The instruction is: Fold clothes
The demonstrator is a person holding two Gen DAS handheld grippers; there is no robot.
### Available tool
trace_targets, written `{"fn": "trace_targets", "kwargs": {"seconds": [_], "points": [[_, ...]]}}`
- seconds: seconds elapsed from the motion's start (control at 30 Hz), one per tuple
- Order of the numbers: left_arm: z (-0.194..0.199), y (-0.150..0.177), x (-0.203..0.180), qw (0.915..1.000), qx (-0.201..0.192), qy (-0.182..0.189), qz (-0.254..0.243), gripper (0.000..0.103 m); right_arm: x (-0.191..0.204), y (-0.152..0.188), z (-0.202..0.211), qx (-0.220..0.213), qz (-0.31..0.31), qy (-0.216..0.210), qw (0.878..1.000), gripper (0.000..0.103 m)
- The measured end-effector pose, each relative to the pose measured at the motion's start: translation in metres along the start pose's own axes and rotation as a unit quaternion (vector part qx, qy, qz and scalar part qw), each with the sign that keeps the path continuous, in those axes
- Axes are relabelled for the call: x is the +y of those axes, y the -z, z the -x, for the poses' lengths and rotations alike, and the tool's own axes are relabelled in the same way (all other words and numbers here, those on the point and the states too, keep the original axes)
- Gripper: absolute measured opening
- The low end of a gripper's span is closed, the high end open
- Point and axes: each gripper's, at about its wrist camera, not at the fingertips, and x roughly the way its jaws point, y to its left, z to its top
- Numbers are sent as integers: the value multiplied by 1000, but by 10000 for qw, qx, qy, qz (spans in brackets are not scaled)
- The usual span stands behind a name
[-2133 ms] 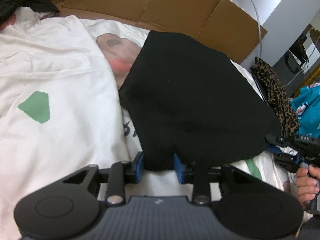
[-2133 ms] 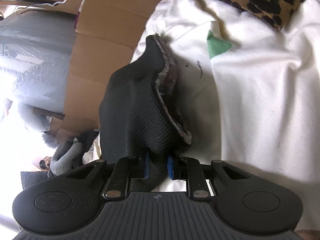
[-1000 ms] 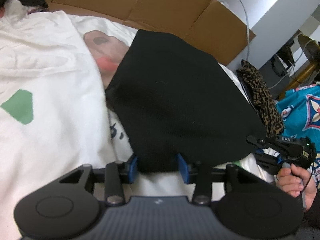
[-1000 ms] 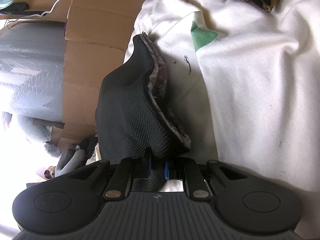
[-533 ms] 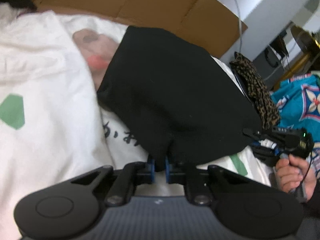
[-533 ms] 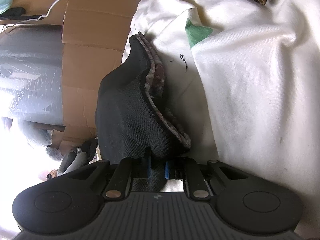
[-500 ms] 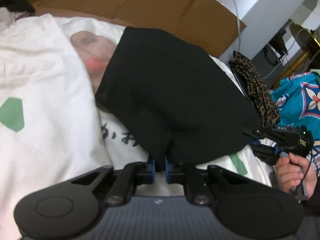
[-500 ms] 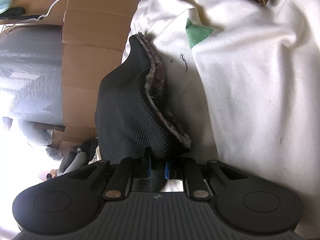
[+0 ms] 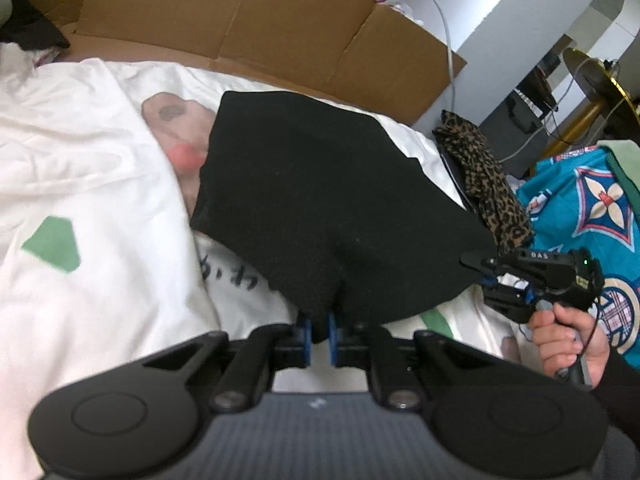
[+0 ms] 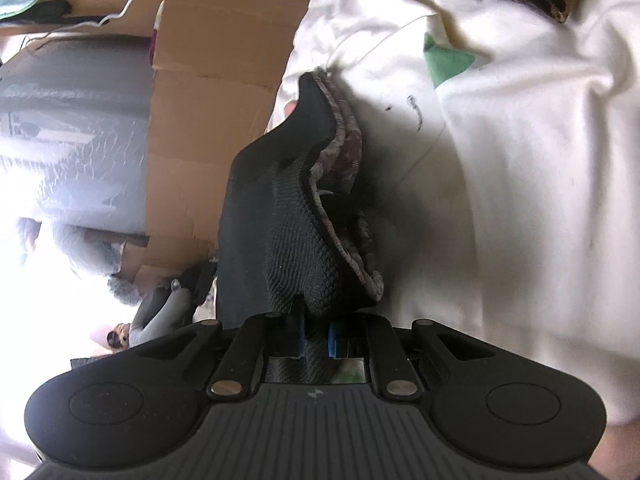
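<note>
From the left wrist view, the left gripper [image 9: 319, 336] has closed from open onto the near hem of the black garment [image 9: 332, 208], which lies on the white sheet [image 9: 100, 184]. From the right wrist view, the right gripper [image 10: 316, 340] stays clamped on another edge [image 10: 296, 248]. Both edges are held; lifting to fold can likely begin.

Cardboard wall [image 9: 280, 20] close behind black garment [image 9: 320, 208].

Garment over the sheet

We see the garment [image 9: 328, 200] on the sheet [image 9: 100, 300], cardboard [image 9: 240, 20] behind it, scarf [image 9: 484, 176] to its right.
</note>
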Motion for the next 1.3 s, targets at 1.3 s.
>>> {"fn": "trace_targets", "kwargs": {"seconds": [1.3], "points": [[68, 131, -61, 9918, 328, -26, 1233, 8, 50, 54, 31, 1234, 1327, 578, 9818, 9]]}}
